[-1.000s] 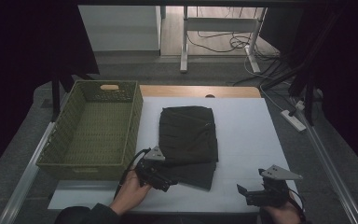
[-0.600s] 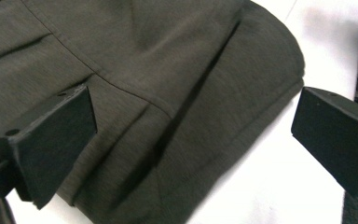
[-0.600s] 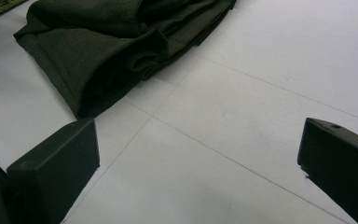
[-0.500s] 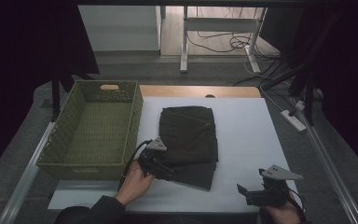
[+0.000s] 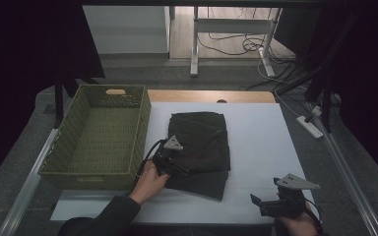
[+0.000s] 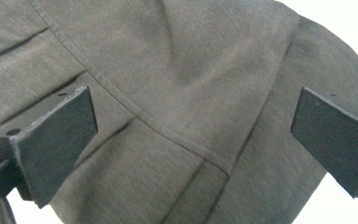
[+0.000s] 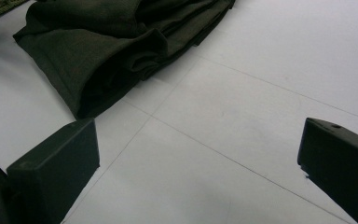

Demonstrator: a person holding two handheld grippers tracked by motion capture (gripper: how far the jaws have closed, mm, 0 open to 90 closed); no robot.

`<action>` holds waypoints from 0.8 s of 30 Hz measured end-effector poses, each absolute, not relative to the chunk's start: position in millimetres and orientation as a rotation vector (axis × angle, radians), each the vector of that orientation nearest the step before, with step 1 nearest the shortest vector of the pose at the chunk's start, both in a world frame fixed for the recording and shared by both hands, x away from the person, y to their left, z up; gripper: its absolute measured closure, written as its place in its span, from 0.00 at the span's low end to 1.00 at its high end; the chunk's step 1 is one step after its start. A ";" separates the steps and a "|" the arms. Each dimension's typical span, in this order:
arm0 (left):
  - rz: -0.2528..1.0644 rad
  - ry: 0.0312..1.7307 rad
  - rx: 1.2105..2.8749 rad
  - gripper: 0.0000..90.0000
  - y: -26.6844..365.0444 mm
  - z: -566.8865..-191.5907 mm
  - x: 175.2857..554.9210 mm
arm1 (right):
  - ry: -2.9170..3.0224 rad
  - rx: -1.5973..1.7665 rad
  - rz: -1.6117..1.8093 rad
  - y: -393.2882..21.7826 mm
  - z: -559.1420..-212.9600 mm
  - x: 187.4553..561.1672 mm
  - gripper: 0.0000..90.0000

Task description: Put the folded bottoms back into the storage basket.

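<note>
Garment (image 5: 202,142) lengthwise away from person

Near left corner of the folded dark garment (image 5: 202,142) hidden beneath the left gripper (image 5: 177,167).

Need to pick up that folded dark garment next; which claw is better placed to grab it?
Left, probably. The left claw is over the folded dark garment, jaws open with cloth between them. The right claw sits apart on bare white table, open.
</note>
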State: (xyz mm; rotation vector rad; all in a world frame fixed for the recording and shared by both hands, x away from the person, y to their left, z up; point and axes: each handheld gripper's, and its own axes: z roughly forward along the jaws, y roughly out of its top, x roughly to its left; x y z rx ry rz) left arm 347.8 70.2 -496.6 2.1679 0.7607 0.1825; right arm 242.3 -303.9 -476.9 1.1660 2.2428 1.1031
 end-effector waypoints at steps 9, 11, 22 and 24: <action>0.176 0.811 2.152 0.00 64.8 -492.4 370.9 | 2.245 1.168 1.103 -303.8 -477.0 242.6 0.00; 0.167 0.818 2.146 0.00 63.1 -492.8 375.6 | 2.247 1.167 1.104 -303.8 -477.0 242.6 0.00; 0.132 0.891 2.122 0.00 56.3 -491.1 400.0 | 2.251 1.163 1.103 -303.7 -477.2 242.8 0.00; 0.124 0.902 2.108 0.00 54.9 -491.2 404.9 | 2.253 1.163 1.102 -303.6 -477.2 242.8 0.00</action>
